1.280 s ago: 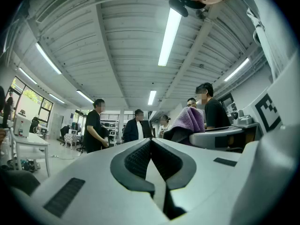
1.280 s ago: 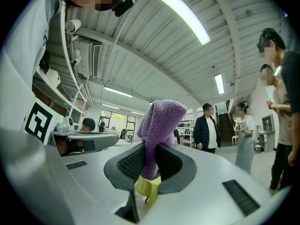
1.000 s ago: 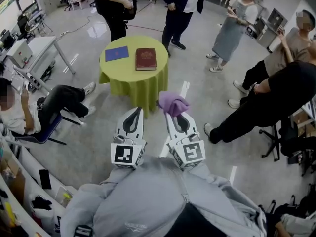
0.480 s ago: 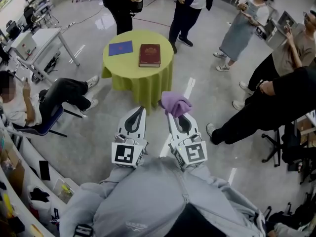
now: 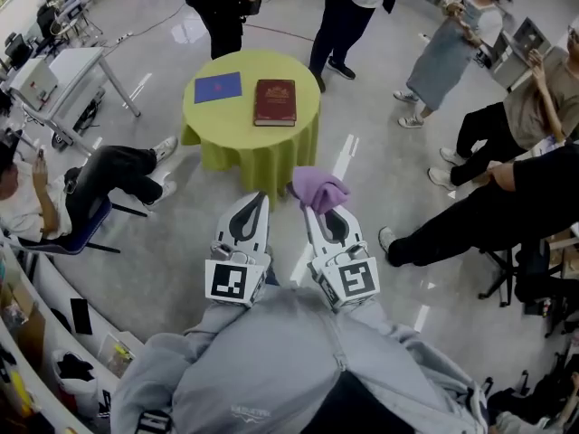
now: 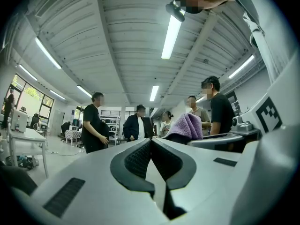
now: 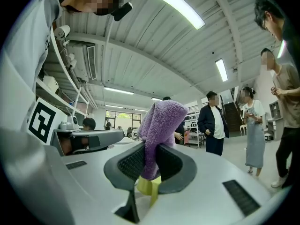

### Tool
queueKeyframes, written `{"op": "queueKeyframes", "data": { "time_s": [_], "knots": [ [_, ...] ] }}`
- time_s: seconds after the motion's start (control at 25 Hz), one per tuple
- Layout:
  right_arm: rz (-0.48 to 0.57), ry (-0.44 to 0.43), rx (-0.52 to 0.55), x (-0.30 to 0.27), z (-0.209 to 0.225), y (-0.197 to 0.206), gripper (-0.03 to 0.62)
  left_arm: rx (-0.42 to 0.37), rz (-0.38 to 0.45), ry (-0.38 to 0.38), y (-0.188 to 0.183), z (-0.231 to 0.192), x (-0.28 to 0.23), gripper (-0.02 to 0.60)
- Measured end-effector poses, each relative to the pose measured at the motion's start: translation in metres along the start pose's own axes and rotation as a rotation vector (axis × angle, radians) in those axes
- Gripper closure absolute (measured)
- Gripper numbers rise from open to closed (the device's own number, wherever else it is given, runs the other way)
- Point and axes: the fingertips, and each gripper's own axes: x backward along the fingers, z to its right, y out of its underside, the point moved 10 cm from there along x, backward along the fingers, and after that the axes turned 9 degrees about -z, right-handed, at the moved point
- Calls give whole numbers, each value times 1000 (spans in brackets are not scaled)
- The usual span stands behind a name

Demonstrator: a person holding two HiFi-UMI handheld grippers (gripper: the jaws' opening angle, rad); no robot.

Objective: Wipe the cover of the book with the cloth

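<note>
Book [image 5: 274, 102] beside blue folder [image 5: 218, 87] on green table [image 5: 246, 138], cloth [image 5: 317, 188] in right gripper [image 5: 317, 212]

On the table [image 5: 240, 123] the book [image 5: 274, 102] lies right of a folder [image 5: 218, 87], well beyond the cloth [image 5: 317, 188] in the right tool [image 5: 314, 209].

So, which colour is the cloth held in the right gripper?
Purple; the cloth shows best in the right gripper view, clamped between the jaws.

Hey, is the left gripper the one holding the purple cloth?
No, the left gripper is shut on nothing, while the purple cloth is clamped between the jaws of the right gripper.
</note>
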Motion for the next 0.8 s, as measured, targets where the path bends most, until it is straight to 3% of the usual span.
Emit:
{"op": "queueKeyframes", "data": {
  "time_s": [0.44,0.8],
  "knots": [
    [-5,19,-4,-127,46,-18,526,8,-23,30,-6,-90,-107,563],
    [10,75,-13,-197,65,-28,526,25,-11,90,-6,-145,-168,563]
  ]
}}
